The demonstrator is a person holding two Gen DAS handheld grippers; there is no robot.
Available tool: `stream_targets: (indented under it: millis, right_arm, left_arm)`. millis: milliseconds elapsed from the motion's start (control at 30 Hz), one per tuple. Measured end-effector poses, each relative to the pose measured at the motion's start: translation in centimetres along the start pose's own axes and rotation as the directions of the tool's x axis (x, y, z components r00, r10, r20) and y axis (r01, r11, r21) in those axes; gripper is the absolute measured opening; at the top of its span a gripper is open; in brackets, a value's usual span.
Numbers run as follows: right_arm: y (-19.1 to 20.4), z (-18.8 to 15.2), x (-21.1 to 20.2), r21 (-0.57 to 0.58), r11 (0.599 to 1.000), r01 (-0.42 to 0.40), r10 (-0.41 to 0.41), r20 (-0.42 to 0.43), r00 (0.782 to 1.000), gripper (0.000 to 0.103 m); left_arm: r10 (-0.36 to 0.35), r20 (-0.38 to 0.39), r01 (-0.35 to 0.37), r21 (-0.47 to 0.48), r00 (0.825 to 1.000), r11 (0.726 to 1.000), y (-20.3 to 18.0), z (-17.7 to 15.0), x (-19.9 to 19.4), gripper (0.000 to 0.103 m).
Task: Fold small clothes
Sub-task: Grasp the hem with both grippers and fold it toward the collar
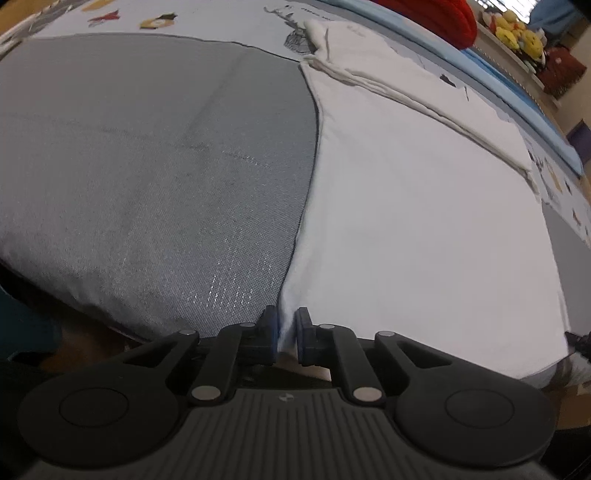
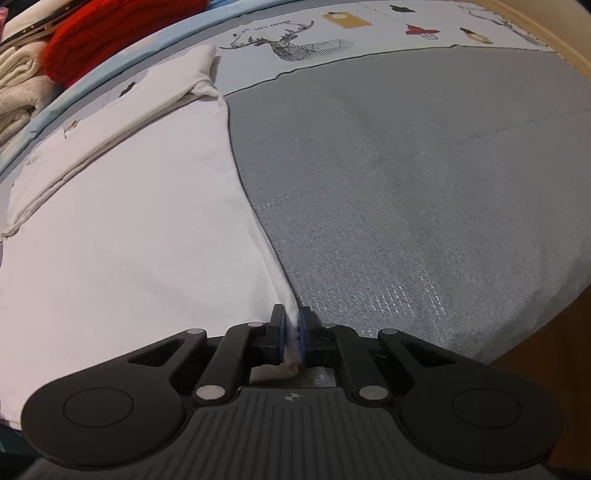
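A white garment point(image 1: 406, 206) lies flat on a grey mat point(image 1: 147, 166), with a folded strip along its far edge. My left gripper point(image 1: 286, 326) is shut on the garment's near left corner. In the right wrist view the same white garment point(image 2: 129, 229) lies left of the bare grey mat point(image 2: 424, 177). My right gripper point(image 2: 291, 325) is shut on the garment's near right corner, and cloth is bunched between the blue pads point(image 2: 303, 332).
The mat lies on a pale printed sheet point(image 2: 295, 40) with deer and small figures. A red knitted item point(image 2: 110, 26) and folded pale cloths point(image 2: 18, 81) lie beyond the blue border. Yellow soft toys point(image 1: 517, 33) stand on a shelf. The mat's near edge drops off.
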State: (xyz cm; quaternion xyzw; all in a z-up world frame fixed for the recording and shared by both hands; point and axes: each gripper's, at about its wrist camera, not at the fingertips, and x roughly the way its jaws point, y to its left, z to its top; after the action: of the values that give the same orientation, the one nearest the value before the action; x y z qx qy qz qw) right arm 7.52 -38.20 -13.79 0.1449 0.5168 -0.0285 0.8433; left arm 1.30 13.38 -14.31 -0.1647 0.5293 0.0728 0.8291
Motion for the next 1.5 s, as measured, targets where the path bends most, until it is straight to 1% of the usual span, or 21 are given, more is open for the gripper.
stream_targets:
  millis: [167, 267, 367, 433, 600, 700, 767, 833, 900, 933, 967, 1033, 1067, 1100, 1133, 1200, 1267, 1300, 1367, 1433, 1500]
  right_arm:
    - [0.3, 0.0, 0.0, -0.012, 1.0, 0.009, -0.009, 0.003, 1.0, 0.007]
    - [0.2, 0.2, -1.1, 0.01, 1.0, -0.002, 0.001, 0.039, 0.999, 0.005]
    - [0.0, 0.6, -4.0, 0.049, 0.995, -0.085, 0.079, 0.116, 0.99, 0.005]
    - [0.4, 0.9, -6.3, 0.029, 0.991, -0.129, 0.123, 0.166, 0.978, 0.005]
    - [0.5, 1.3, -12.5, 0.01, 0.972, -0.233, 0.22, 0.29, 0.931, 0.004]
    - [0.3, 0.8, -16.2, -0.028, 0.959, -0.283, 0.274, 0.351, 0.895, 0.004]
    - [-0.7, 0.0, -19.3, -0.051, 0.946, -0.319, 0.313, 0.387, 0.867, 0.004]
    - [-1.9, -1.0, -22.6, -0.065, 0.932, -0.355, 0.349, 0.417, 0.839, 0.004]
    - [-3.2, -2.0, -25.8, -0.083, 0.917, -0.391, 0.384, 0.457, 0.802, 0.004]
    - [-3.6, -2.2, -26.9, -0.097, 0.913, -0.396, 0.392, 0.478, 0.787, 0.004]
    - [-3.9, -2.3, -27.6, -0.105, 0.914, -0.392, 0.391, 0.491, 0.779, 0.004]
    - [-4.3, -1.4, -27.1, -0.087, 0.915, -0.394, 0.385, 0.485, 0.785, 0.004]
    - [-4.3, -0.8, -26.2, -0.075, 0.919, -0.387, 0.375, 0.473, 0.797, 0.004]
    - [-4.2, 0.3, -24.8, -0.055, 0.93, -0.363, 0.347, 0.452, 0.822, 0.004]
    - [-4.0, 1.3, -23.3, -0.037, 0.936, -0.351, 0.332, 0.432, 0.839, 0.004]
    - [-3.2, 3.2, -20.4, -0.019, 0.941, -0.339, 0.318, 0.397, 0.861, 0.004]
    - [-2.2, 5.9, -16.5, -0.011, 0.959, -0.285, 0.27, 0.351, 0.897, 0.004]
    - [-1.7, 7.0, -14.6, -0.004, 0.961, -0.276, 0.262, 0.322, 0.91, 0.004]
    - [-0.5, 9.6, -10.2, 0.002, 0.978, -0.209, 0.201, 0.265, 0.943, 0.004]
    - [1.1, 11.0, -6.7, -0.029, 0.988, -0.152, 0.155, 0.221, 0.963, 0.004]
    - [1.9, 12.0, -3.5, -0.037, 0.993, -0.116, 0.121, 0.168, 0.978, 0.004]
  left_arm:
    - [0.023, 0.019, -0.024, 0.043, 1.0, 0.999, -0.6, -0.1, -0.2, 0.006]
    - [0.022, 0.04, -0.024, 0.043, 0.999, 0.999, -0.8, 0.2, -1.1, 0.005]
    - [-0.008, 0.073, 0.005, 0.047, 0.997, 0.999, -1.2, 1.0, -3.3, 0.005]
    - [-0.032, 0.11, 0.023, 0.082, 0.993, 0.996, -1.9, 1.8, -5.4, 0.005]
    - [-0.111, 0.187, 0.074, 0.193, 0.976, 0.979, -3.5, 2.8, -11.9, 0.005]
    - [-0.179, 0.225, 0.109, 0.292, 0.958, 0.95, -3.7, 2.1, -17.3, 0.005]
    - [-0.22, 0.251, 0.132, 0.325, 0.943, 0.937, -3.3, 1.6, -20.8, 0.005]
    - [-0.266, 0.277, 0.171, 0.323, 0.923, 0.931, -2.3, 0.8, -24.4, 0.005]
    - [-0.3, 0.299, 0.21, 0.298, 0.906, 0.931, -1.1, 0.4, -26.5, 0.005]
    - [-0.308, 0.302, 0.227, 0.275, 0.902, 0.934, -0.5, 0.6, -26.8, 0.005]
    - [-0.314, 0.299, 0.243, 0.253, 0.901, 0.937, -0.2, 0.8, -26.6, 0.005]
    - [-0.315, 0.287, 0.255, 0.227, 0.905, 0.94, 0.2, 2.1, -25.1, 0.005]
    - [-0.306, 0.273, 0.254, 0.211, 0.912, 0.944, 0.0, 3.1, -23.6, 0.005]
    - [-0.299, 0.261, 0.252, 0.2, 0.918, 0.947, 0.2, 4.3, -22.4, 0.005]
    - [-0.288, 0.248, 0.245, 0.192, 0.925, 0.95, 0.2, 5.7, -20.8, 0.005]
    - [-0.268, 0.211, 0.238, 0.159, 0.94, 0.958, 0.4, 8.9, -16.8, 0.005]
    - [-0.222, 0.175, 0.198, 0.148, 0.959, 0.969, 0.3, 11.7, -12.7, 0.005]
    - [-0.201, 0.145, 0.181, 0.142, 0.969, 0.973, 0.1, 13.4, -10.2, 0.005]
    - [-0.164, 0.112, 0.143, 0.179, 0.98, 0.973, -1.1, 15.6, -6.4, 0.005]
    - [-0.146, 0.078, 0.129, 0.183, 0.986, 0.975, -1.5, 16.9, -3.1, 0.005]
    - [-0.142, 0.071, 0.127, 0.181, 0.987, 0.975, -1.4, 17.4, -0.8, 0.006]
